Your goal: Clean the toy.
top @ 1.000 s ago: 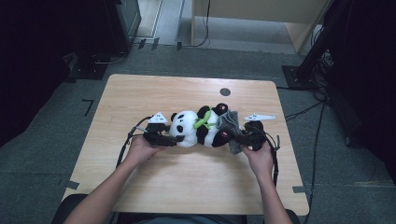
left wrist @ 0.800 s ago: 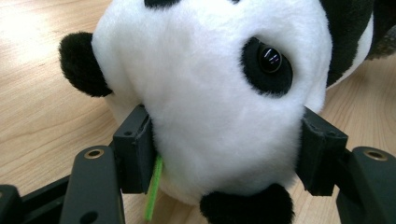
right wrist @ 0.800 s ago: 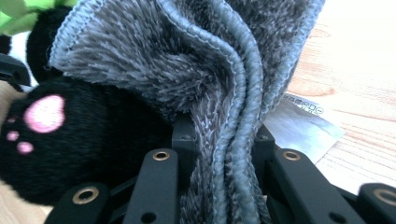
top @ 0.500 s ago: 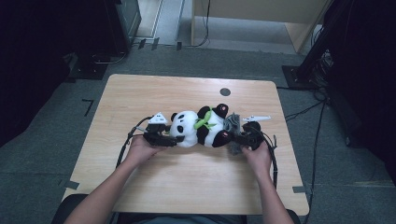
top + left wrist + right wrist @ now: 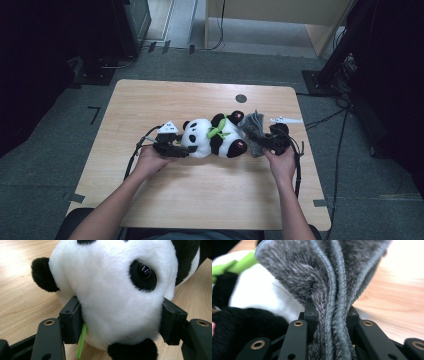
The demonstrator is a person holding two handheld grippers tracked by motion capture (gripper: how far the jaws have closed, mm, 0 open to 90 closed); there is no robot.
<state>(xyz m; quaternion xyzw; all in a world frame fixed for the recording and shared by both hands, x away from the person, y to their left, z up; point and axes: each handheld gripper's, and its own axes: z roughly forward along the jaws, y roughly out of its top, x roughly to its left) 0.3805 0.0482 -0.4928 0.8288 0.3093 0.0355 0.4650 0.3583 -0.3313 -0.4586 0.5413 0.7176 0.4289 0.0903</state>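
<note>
Left gripper (image 5: 176,148) clamped on the panda plush's (image 5: 212,136) head, pads sunk into the white fur at both cheeks in the left gripper view (image 5: 117,322); a green strip (image 5: 81,341) pokes out beside one pad; plush lies on its side near the middle of the wooden table (image 5: 200,200), head toward the left gripper, feet toward the right one.

Right gripper (image 5: 264,142) squeezed tight on a bunched grey cloth (image 5: 251,131), folds and stitched hems pinched between the jaws in the right gripper view (image 5: 331,315); cloth sits at the plush's foot end, touching it; loose part stands up above the jaws.

Step in hand, as I read it: wiping or covering the plush with the cloth while the other gripper steadies it. To do it well: hold the head grip firm so the toy doesn't roll; drag the cloth in light strokes along the body, not pushing hard or the toy slides out of the left pads; keep the cloth clear of the green ribbon (image 5: 218,131) at the neck so it doesn't snag; cloth is balled up, so a regrip nearer one edge may give more wiping area.

Containers: none on the table; a small dark round mark (image 5: 241,98) near the far edge, can't tell what it is.
</note>
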